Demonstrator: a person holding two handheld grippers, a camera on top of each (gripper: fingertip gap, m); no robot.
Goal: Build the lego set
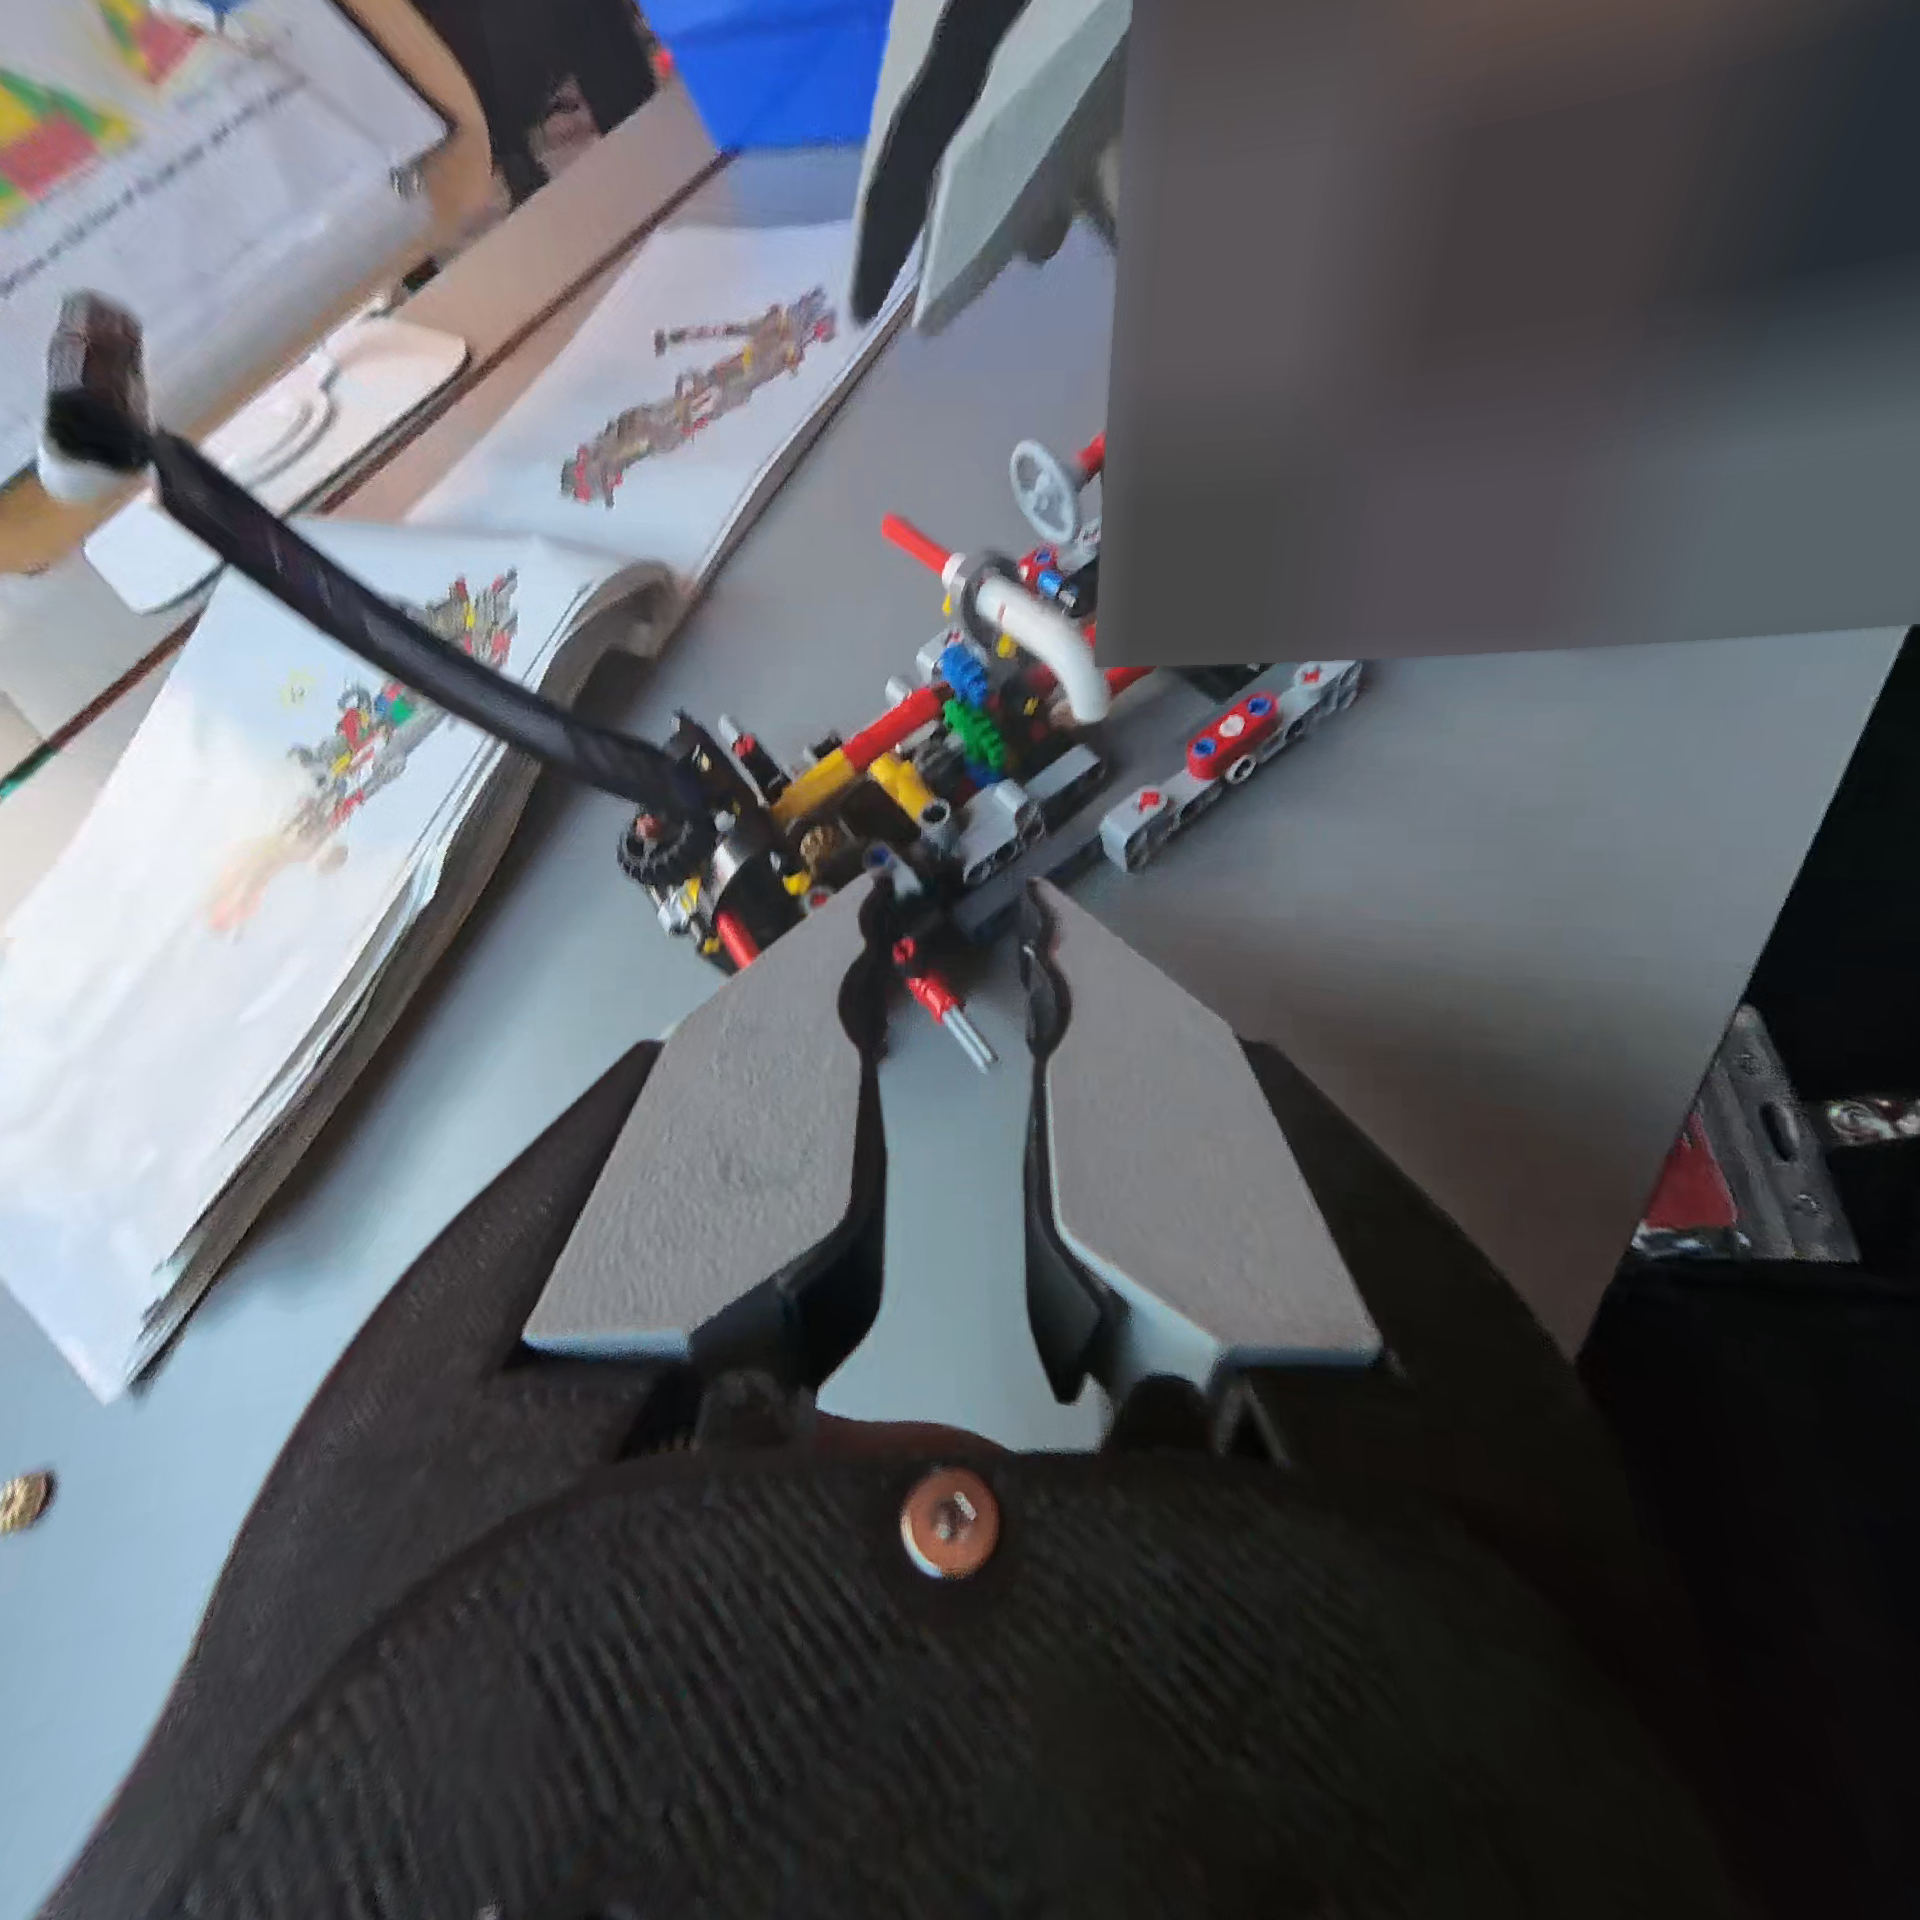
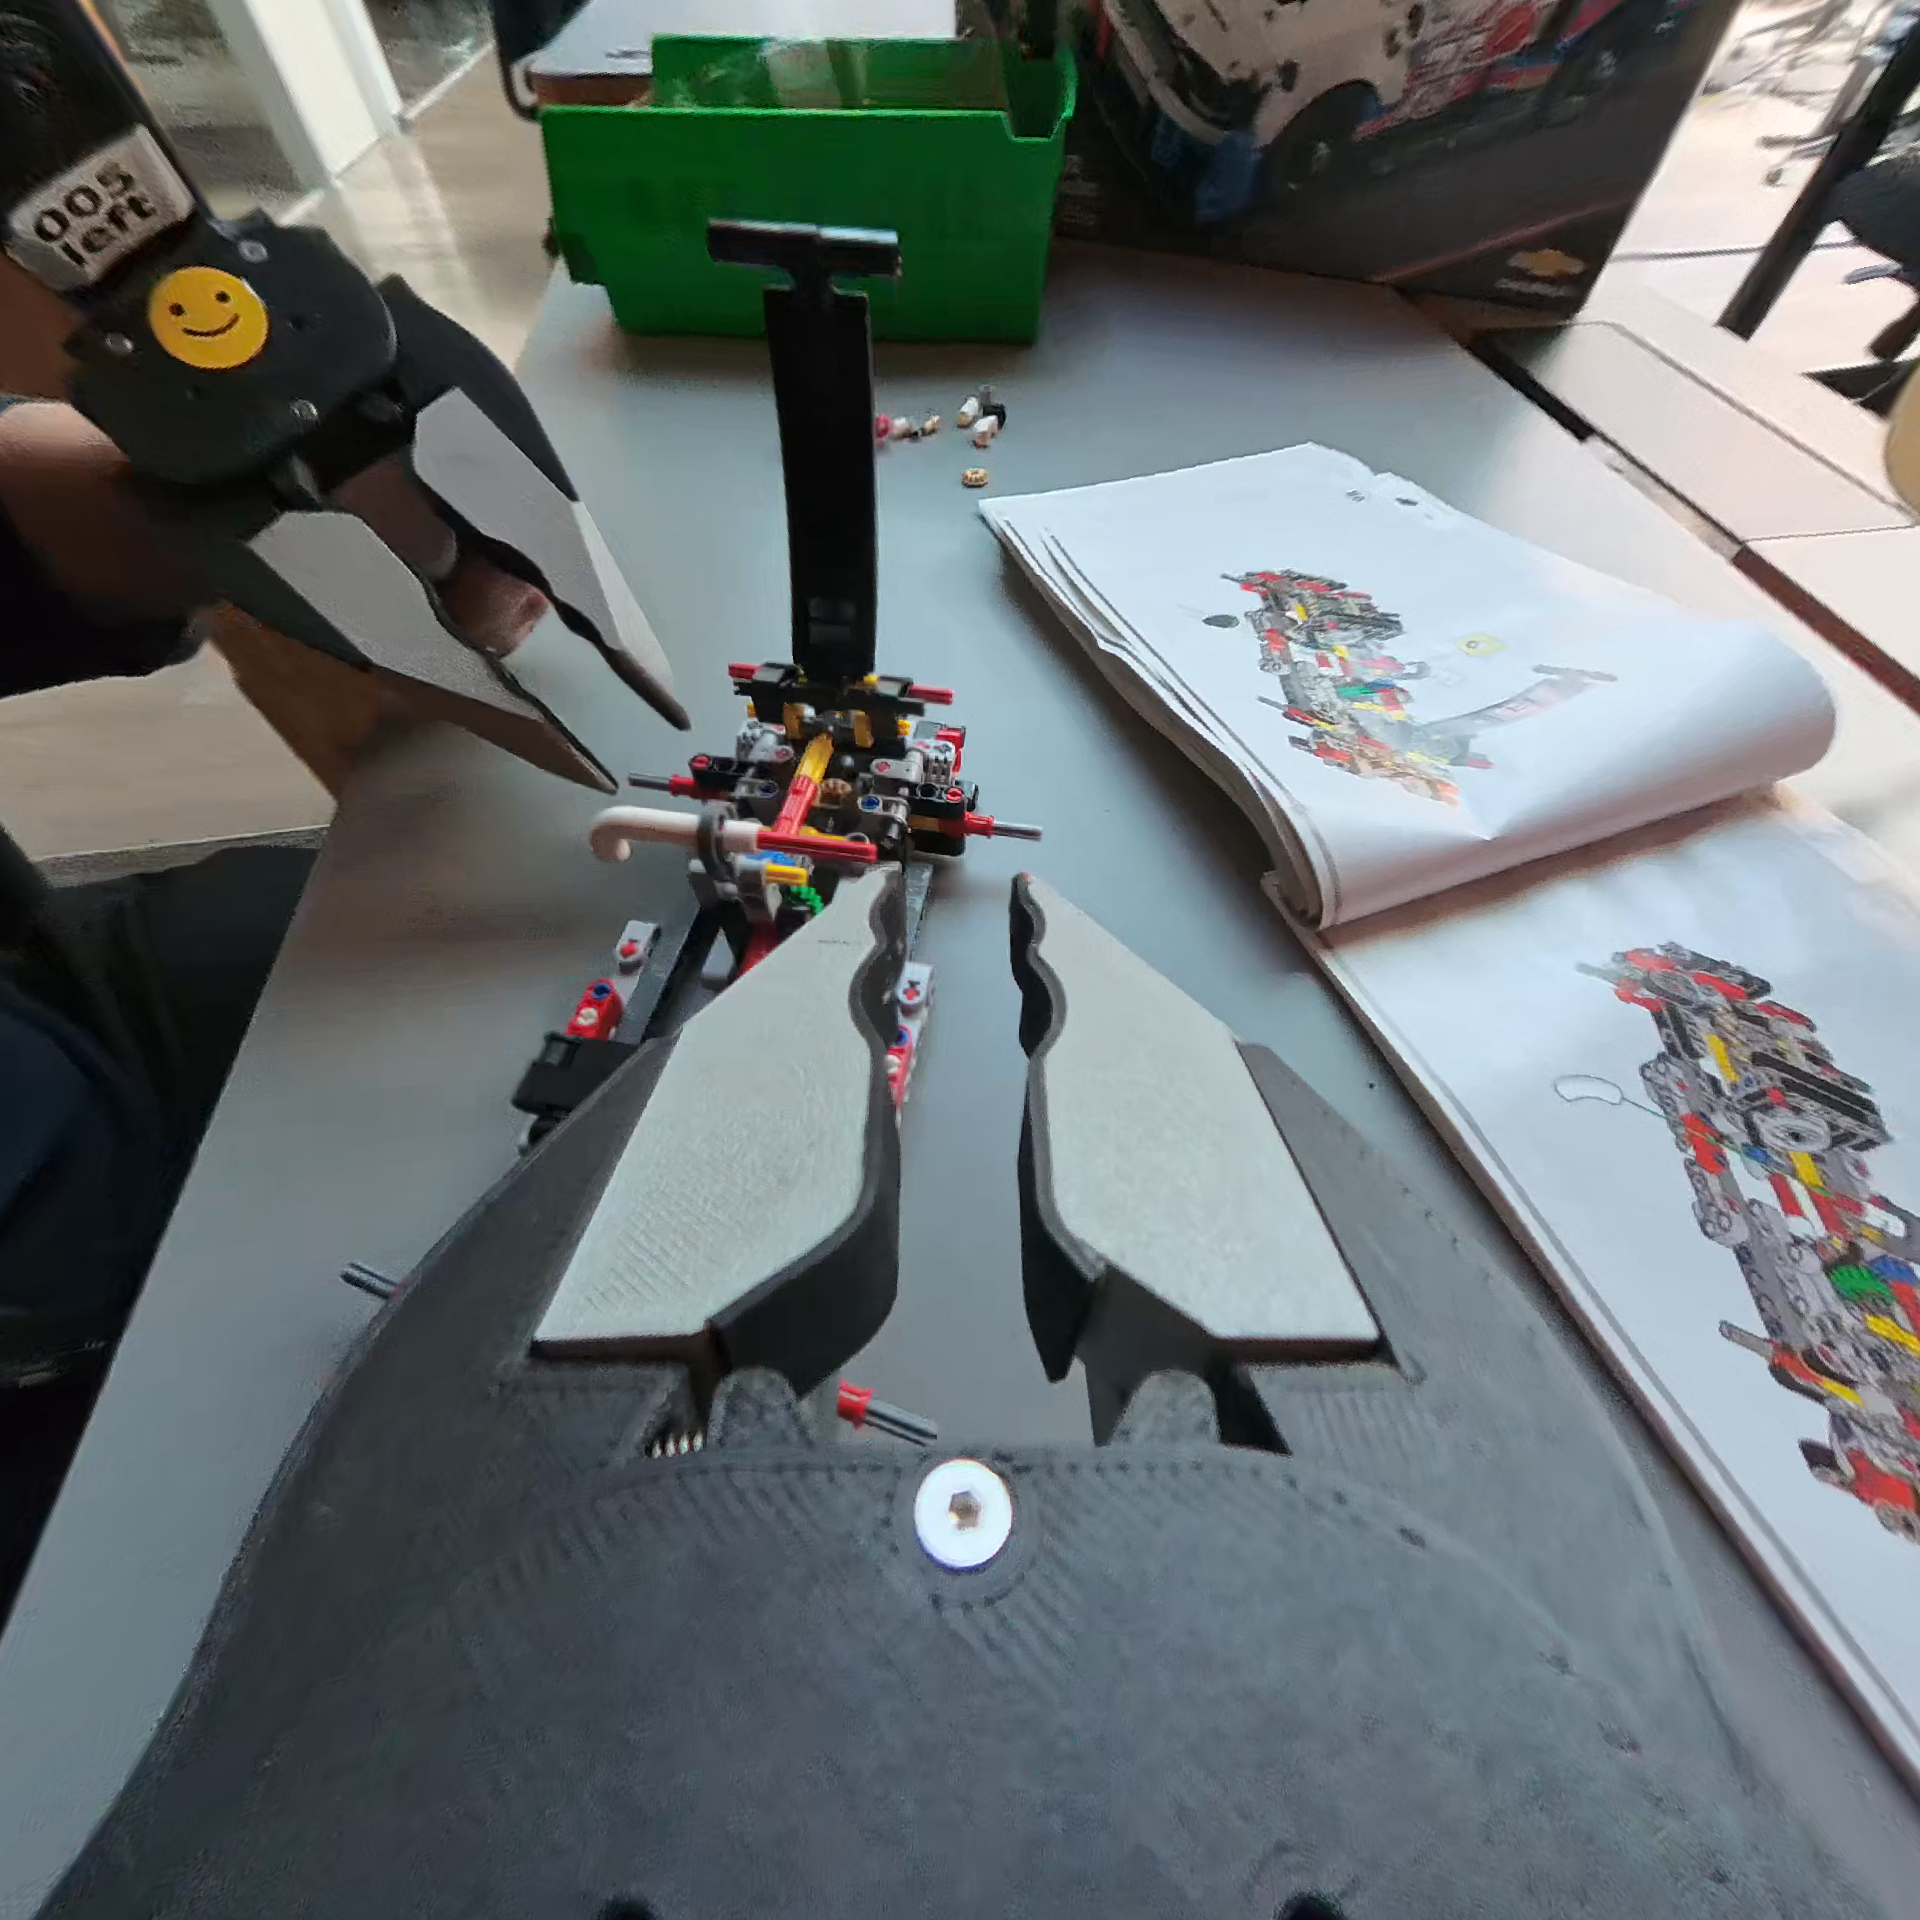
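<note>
A partly built brick model of grey, red, yellow and black parts lies on the grey table. A long black beam stands up from its far end, and a white curved tube sticks out to the left. My left gripper is open at the model's side. A red and grey axle sticks out of the model between its fingers, and neither pad presses on it. The right wrist view shows the left gripper with its tips apart. My right gripper is open and empty over the model's near end.
An open instruction booklet lies to the right of the model. A green bin and a printed cardboard box stand at the far end. Small loose parts lie near the bin. A loose red pin lies under my right gripper. The left gripper's tips are roughly 12 cm from the right gripper's.
</note>
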